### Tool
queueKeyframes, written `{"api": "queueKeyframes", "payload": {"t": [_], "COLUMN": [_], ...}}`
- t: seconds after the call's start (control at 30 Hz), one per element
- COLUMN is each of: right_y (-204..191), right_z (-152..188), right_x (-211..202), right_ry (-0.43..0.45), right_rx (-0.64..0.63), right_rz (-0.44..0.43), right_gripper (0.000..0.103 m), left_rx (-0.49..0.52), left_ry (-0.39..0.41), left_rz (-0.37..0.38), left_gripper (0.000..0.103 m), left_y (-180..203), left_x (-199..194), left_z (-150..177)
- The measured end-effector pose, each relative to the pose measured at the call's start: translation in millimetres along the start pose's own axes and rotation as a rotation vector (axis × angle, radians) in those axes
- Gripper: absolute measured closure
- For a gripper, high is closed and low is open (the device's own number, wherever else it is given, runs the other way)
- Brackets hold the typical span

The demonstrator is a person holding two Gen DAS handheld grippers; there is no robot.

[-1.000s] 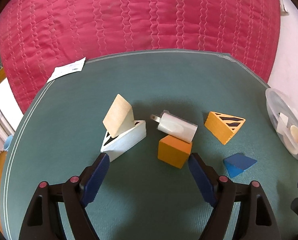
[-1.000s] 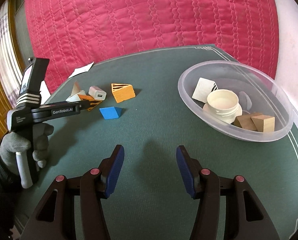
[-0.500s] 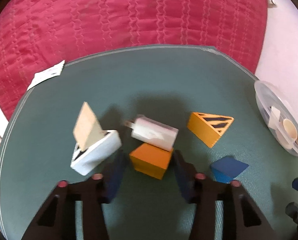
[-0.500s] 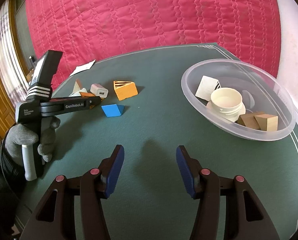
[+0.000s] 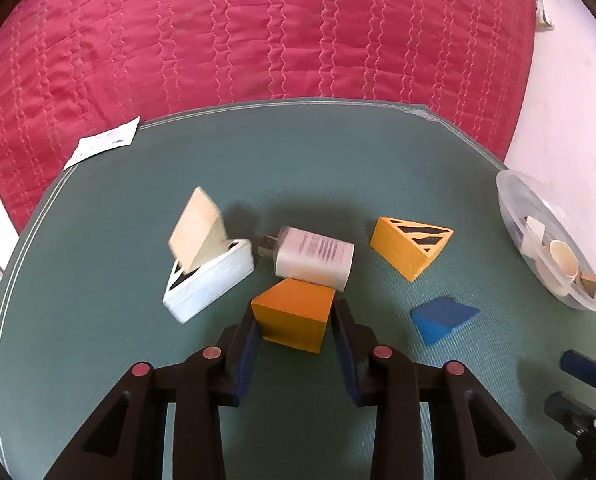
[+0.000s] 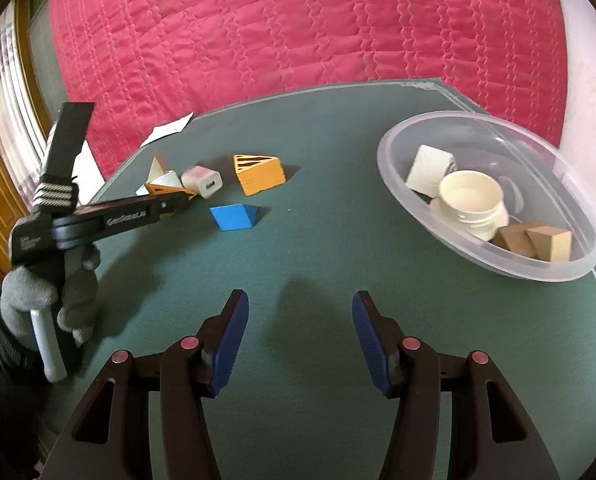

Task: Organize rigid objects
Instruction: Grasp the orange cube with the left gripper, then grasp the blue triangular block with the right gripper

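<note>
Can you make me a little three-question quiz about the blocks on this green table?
1. True or false: the left gripper, whose jaws have just been closing, has the plain orange block between them.
2. What leans on that block's far edge? A) the white charger B) the blue wedge C) a red ball
3. Fill in: the paper cup sits inside the clear ______.

Key: 1 true; 2 A; 3 bowl.
</note>
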State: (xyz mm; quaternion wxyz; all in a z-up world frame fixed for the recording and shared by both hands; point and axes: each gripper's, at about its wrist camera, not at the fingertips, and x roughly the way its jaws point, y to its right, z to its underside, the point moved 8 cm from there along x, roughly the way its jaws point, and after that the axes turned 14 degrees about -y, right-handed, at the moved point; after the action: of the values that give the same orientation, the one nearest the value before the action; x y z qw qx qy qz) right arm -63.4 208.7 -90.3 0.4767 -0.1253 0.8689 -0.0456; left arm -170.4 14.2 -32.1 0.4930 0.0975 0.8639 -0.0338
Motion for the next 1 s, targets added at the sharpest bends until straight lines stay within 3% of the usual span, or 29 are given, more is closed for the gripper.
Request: {"api": "queueKeyframes", "payload": {"t": [0.43, 0.83, 1.0], "right_y": [-40.5, -65.3, -63.4], "right_z": [-44.4, -75.7, -75.0], "right_x": [28.6, 60.4, 70.9], "right_ry": [-0.049, -0.050, -0.069], "right_rx": [-0.038, -0.058, -0.061], "right_rz": [-0.058, -0.020, 0.005], "right_gripper": [0.048, 0.048, 0.054], "left_rx": [-0.073, -0.144, -0.148], "left_ry": [0.091, 0.093, 0.091], "left_rz": [-0.010, -0.006, -0.004], "left_gripper": [0.066, 0.066, 0.066], "left_y": [-21.8, -39.4, -39.0], "left_x": [-38.2, -41.6, -42.3], "left_z": [12.1, 17.2, 18.6]}}
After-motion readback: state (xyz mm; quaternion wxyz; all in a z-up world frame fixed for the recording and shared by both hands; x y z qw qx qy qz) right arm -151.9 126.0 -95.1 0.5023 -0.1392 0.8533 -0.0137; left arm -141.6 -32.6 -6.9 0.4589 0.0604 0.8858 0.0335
